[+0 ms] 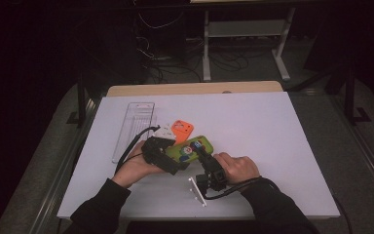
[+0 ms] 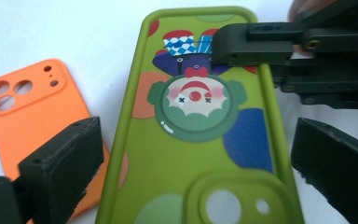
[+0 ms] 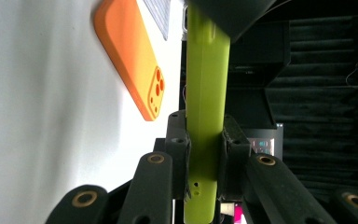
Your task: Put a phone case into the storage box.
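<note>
The right gripper [image 3: 205, 144] has its jaws clamped on the edge of the green case [image 3: 206, 93], while the left gripper [image 2: 191, 163] stands with jaws spread wide on either side of it, not pressing. The case sits over the middle of the table [image 1: 253, 122], lifted between the two hands, with the orange case [image 1: 182, 129] lying just beyond it. To my eye this is a handover; the right should keep its pinch firm and level until the left either closes squarely on both long rims or draws clear. The left gripper view gives the clown print and camera cutout; the right gripper view gives the thin edge and the pinch itself; the high view adds a clear tray [image 1: 135, 127] far left.
</note>
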{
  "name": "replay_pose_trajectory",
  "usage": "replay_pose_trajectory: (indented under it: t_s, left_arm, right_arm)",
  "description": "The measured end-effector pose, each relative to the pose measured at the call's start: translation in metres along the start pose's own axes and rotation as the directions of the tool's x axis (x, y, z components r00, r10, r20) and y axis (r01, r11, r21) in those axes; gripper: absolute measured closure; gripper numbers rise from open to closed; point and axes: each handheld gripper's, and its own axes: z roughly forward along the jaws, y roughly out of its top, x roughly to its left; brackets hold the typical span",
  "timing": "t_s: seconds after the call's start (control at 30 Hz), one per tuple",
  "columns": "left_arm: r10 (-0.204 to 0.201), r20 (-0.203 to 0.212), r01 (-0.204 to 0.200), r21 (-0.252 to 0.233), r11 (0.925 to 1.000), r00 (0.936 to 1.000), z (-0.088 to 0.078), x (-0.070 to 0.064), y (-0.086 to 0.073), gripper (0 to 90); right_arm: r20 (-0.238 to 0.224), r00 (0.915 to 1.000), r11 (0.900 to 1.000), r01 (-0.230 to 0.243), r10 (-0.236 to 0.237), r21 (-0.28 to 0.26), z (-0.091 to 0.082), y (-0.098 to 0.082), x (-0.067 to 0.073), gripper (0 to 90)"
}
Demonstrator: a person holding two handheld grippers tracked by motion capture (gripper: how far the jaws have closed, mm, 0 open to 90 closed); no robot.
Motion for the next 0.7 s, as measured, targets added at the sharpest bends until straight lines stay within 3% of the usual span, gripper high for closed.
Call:
replay_pose_trajectory:
  t_s: [0.17,0.23,0.3,0.4,0.6,0.63,0.7]
  left_arm:
    - [0.002,-0.001,-0.002,-0.035,0.9994,1.0000,-0.007,0.004,-0.002,0.0]
    - [-0.014,0.001,0.014,-0.055,0.9984,0.9999,-0.008,0.004,-0.002,0.0]
    - [0.007,0.001,-0.007,-0.043,0.9991,1.0000,-0.010,0.006,-0.003,0.0]
    - [0.005,-0.001,-0.005,-0.045,0.9990,1.0000,-0.010,0.007,-0.004,0.0]
    - [0.016,0.000,-0.016,-0.059,0.9981,0.9999,-0.010,0.008,-0.005,0.0]
    - [0.030,-0.002,-0.030,-0.048,0.9984,0.9995,-0.011,0.009,-0.005,0.0]
    - [0.015,-0.007,-0.015,-0.051,0.9986,0.9999,-0.010,0.008,-0.006,0.0]
  right_arm:
    - [-0.010,0.9994,0.999,-0.032,0.032,0.020,-0.001,-0.005,-0.005,75.9]
    - [-0.025,0.9979,0.998,-0.059,0.060,0.031,-0.002,-0.009,-0.006,75.9]
    - [-0.033,0.9953,0.995,-0.089,0.091,0.043,-0.002,-0.013,-0.008,75.9]
    - [-0.041,0.9931,0.993,-0.107,0.110,0.058,-0.003,-0.018,-0.011,75.9]
    - [-0.084,0.9765,0.979,-0.193,0.199,0.067,-0.003,-0.030,-0.019,75.8]
    - [-0.090,0.9715,0.974,-0.213,0.219,0.074,-0.004,-0.031,-0.020,75.8]
    - [-0.092,0.9515,0.955,-0.287,0.294,0.082,-0.004,-0.033,-0.022,75.8]
